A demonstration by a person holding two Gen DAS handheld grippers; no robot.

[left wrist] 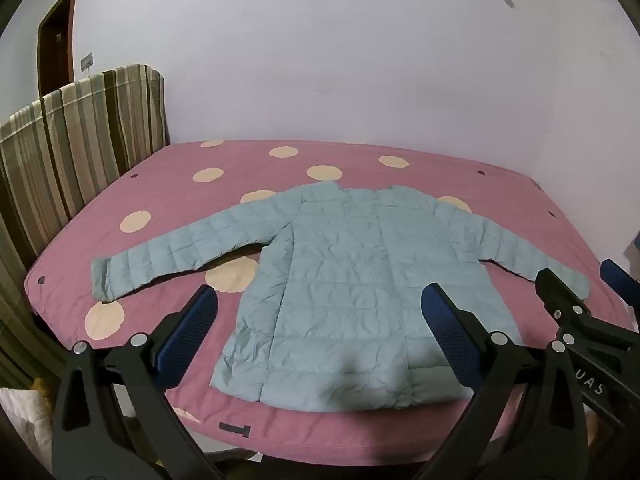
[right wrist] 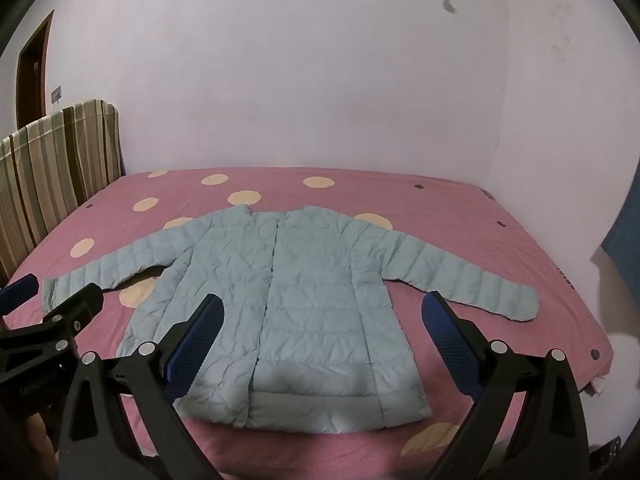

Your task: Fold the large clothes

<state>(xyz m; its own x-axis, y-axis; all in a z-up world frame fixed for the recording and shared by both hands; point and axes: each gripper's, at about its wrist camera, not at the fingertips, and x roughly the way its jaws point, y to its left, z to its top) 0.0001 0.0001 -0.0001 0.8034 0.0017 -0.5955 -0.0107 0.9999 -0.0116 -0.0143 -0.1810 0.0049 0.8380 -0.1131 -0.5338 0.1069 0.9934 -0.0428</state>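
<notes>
A light blue quilted jacket (left wrist: 344, 272) lies flat on the pink bed, front up, both sleeves spread out to the sides; it also shows in the right wrist view (right wrist: 288, 300). My left gripper (left wrist: 320, 300) is open and empty, held above the jacket's hem at the near edge of the bed. My right gripper (right wrist: 322, 308) is open and empty, also above the hem, to the right of the left one. The right gripper shows in the left wrist view (left wrist: 580, 280), and the left gripper shows in the right wrist view (right wrist: 60, 292).
The bed (left wrist: 168, 184) has a pink cover with cream dots (right wrist: 360, 184). A striped headboard cover (left wrist: 72, 144) stands at the left. White walls stand behind and to the right. A brown door (left wrist: 56, 36) is at far left.
</notes>
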